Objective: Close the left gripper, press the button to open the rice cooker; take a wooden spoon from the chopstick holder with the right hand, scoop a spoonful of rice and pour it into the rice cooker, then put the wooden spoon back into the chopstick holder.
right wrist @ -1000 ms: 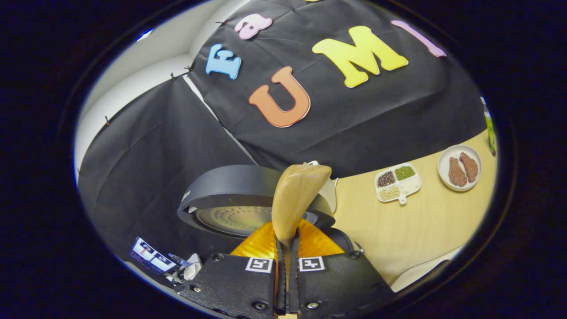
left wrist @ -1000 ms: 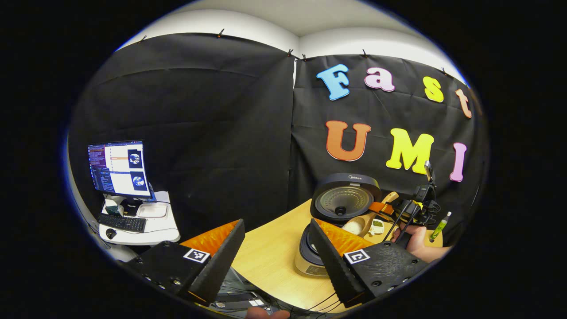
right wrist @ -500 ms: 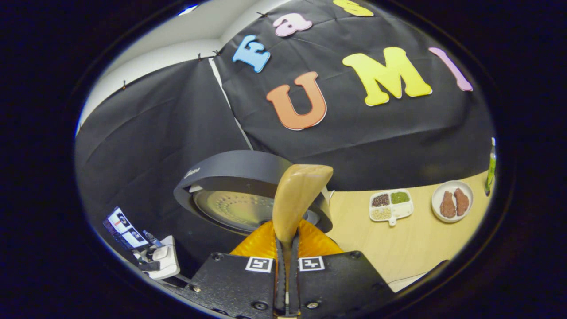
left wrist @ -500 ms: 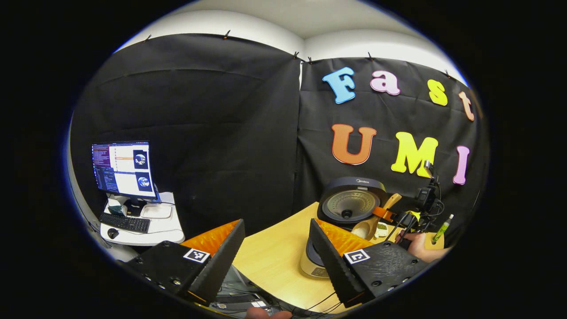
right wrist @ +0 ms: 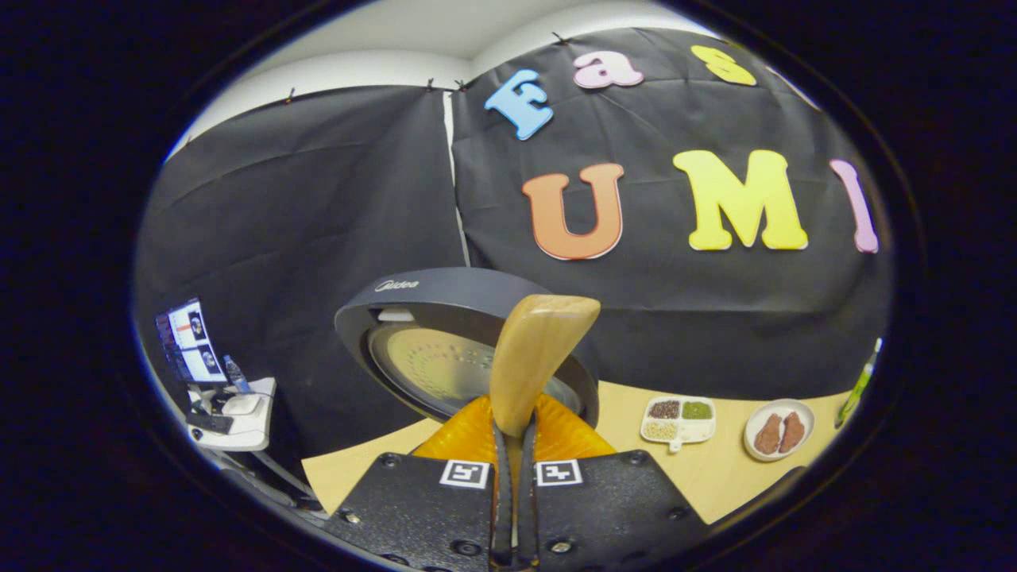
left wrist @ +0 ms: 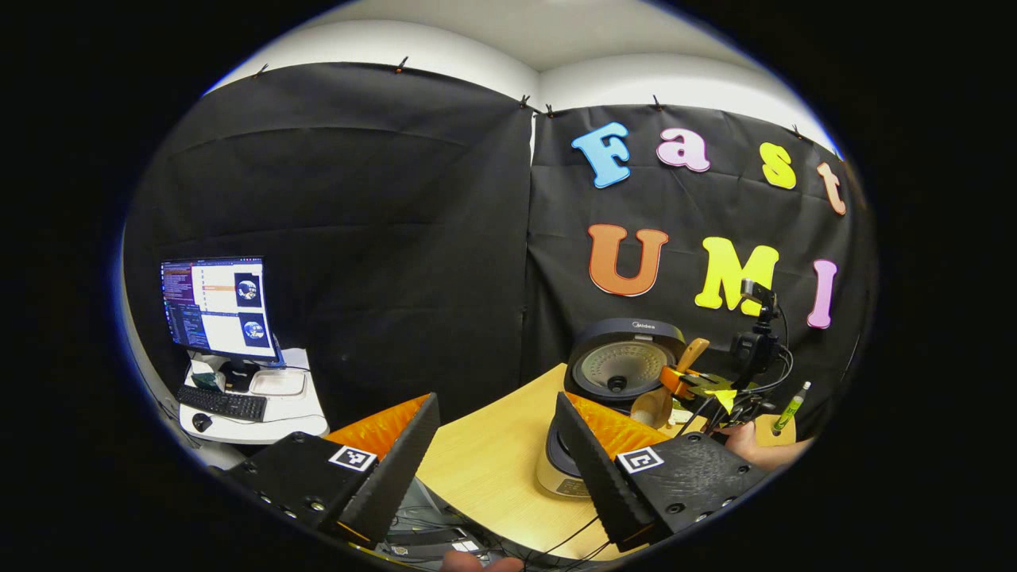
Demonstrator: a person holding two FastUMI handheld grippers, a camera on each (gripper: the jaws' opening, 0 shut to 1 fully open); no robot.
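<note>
The rice cooker (left wrist: 560, 469) stands open on the wooden table, its black lid (left wrist: 628, 361) raised behind the pot. My left gripper (left wrist: 496, 445) hovers open in front of it with nothing between its fingers. Farther right, a hand carries my right gripper (left wrist: 693, 381) beside the lid. It is shut on the wooden spoon (left wrist: 653, 405), whose bowl hangs low over the pot. In the right gripper view, my right gripper (right wrist: 512, 433) clamps the spoon's handle (right wrist: 544, 349), which sticks up in front of the lid (right wrist: 445, 334). I cannot tell whether rice is in the bowl.
A divided dish of grains (right wrist: 679, 417) and a plate with two brown pieces (right wrist: 783, 429) lie on the table (right wrist: 715, 477) to the right. A green bottle (right wrist: 858, 385) stands at the far right. A monitor and keyboard sit on a white side table (left wrist: 254, 397), left.
My right gripper has turned and levelled with the spoon beside the lid. The white rice seen in the spoon's bowl a second ago no longer shows. My left gripper has hardly moved.
</note>
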